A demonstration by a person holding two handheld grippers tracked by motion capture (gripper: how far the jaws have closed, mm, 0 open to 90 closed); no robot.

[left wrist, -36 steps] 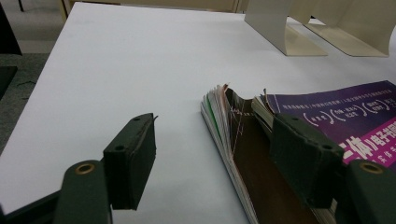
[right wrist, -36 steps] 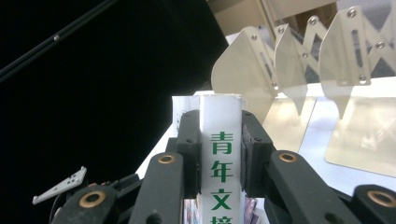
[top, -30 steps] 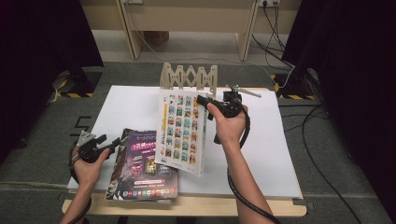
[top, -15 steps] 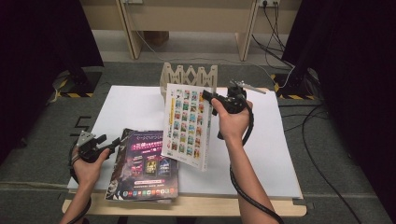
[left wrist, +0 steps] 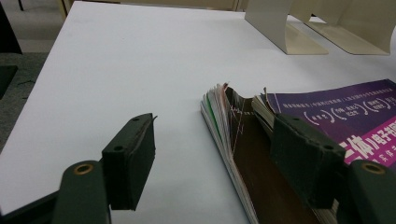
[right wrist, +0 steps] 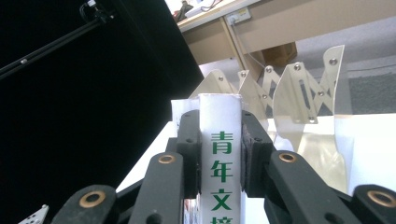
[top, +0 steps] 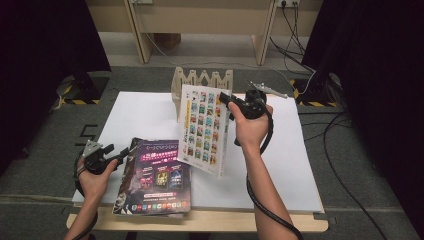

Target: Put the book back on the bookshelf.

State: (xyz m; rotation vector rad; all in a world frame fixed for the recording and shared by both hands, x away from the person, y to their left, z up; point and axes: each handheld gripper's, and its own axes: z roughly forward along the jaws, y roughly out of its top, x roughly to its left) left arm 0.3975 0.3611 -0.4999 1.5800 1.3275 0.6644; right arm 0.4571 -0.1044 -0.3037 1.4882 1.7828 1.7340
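My right gripper (top: 226,101) is shut on the spine of a white magazine (top: 202,130), held upright above the table with its cover of small coloured squares showing. In the right gripper view the white spine with green characters (right wrist: 220,163) is pinched between the two black pads. A beige folding rack (top: 200,82) stands just behind it at the table's far side. A purple magazine (top: 155,175) lies flat on a stack at the front left. My left gripper (top: 120,155) is open at the stack's left edge; its jaws straddle the fanned pages (left wrist: 224,126).
The white tabletop (top: 300,165) has free room to the right and far left. Rack dividers (left wrist: 280,23) show at the top of the left gripper view. Cables lie on the floor at the right. A black curtain borders both sides.
My right gripper has carried the white magazine up and away, closer to the rack, tilting it more upright. The left hand has kept still.
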